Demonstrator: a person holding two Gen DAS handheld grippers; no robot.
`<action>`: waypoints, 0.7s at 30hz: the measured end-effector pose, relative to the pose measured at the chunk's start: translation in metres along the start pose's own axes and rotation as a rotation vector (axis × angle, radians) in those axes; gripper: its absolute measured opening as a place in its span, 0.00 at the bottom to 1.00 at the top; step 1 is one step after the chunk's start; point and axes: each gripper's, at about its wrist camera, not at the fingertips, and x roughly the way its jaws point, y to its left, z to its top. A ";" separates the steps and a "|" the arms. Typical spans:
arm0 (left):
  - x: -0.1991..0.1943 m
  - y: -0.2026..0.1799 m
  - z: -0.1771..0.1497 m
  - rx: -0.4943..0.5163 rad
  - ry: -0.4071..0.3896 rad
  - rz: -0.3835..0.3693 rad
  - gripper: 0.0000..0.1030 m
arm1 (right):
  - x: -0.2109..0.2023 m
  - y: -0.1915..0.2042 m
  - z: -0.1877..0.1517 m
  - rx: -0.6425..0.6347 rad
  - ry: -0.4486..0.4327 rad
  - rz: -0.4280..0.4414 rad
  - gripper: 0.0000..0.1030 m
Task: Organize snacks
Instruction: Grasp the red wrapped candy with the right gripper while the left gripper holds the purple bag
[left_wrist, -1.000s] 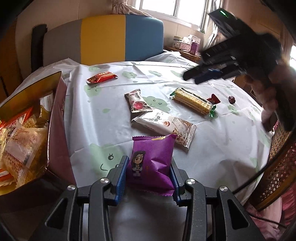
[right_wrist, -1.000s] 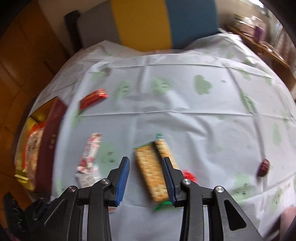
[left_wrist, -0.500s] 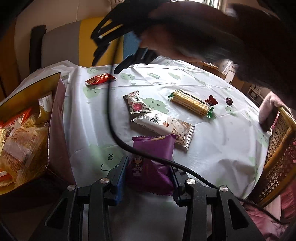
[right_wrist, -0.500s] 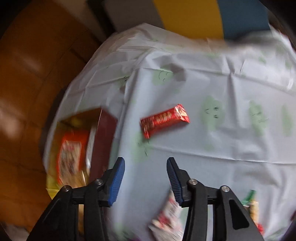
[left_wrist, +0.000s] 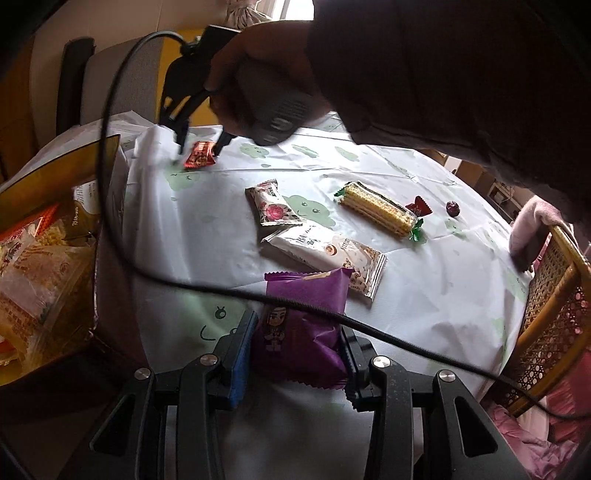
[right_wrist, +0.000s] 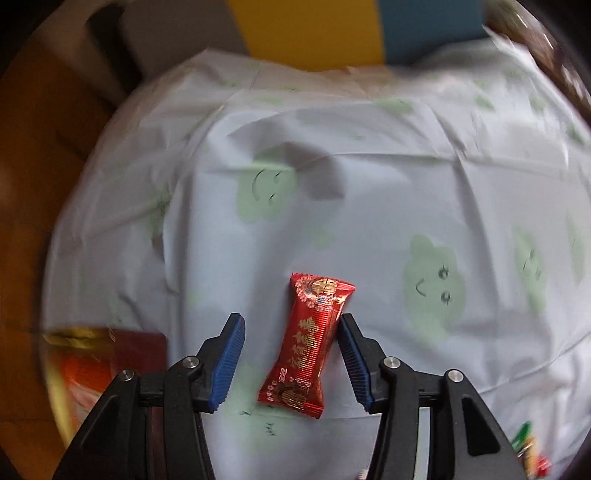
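Your counter (left_wrist: 207, 229), under its pale cloth printed with green cloud faces, is the landmark here. At its left edge sits the open snack box (left_wrist: 55, 236), already holding several packets. On the counter's near edge your left hand-held gripper (left_wrist: 295, 354) pinches the purple snack bag (left_wrist: 299, 332) between its blue pads. Just beyond that bag lies the long white packet (left_wrist: 325, 254), touching the small floral packet (left_wrist: 273, 203), with the wafer pack (left_wrist: 376, 208) farther right. At the counter's far left your right hand-held gripper (right_wrist: 288, 363) is spread around the red candy bar (right_wrist: 310, 343), which lies flat on the cloth, its right pad touching the wrapper.
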 end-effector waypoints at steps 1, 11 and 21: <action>0.000 0.000 0.000 0.000 0.000 0.000 0.40 | -0.001 0.006 -0.002 -0.056 -0.007 -0.035 0.31; 0.000 -0.001 0.000 -0.002 0.003 0.008 0.40 | -0.055 -0.048 -0.044 -0.197 -0.012 -0.055 0.22; 0.001 -0.007 -0.001 0.050 0.003 0.036 0.41 | -0.083 -0.119 -0.114 -0.279 0.087 -0.001 0.22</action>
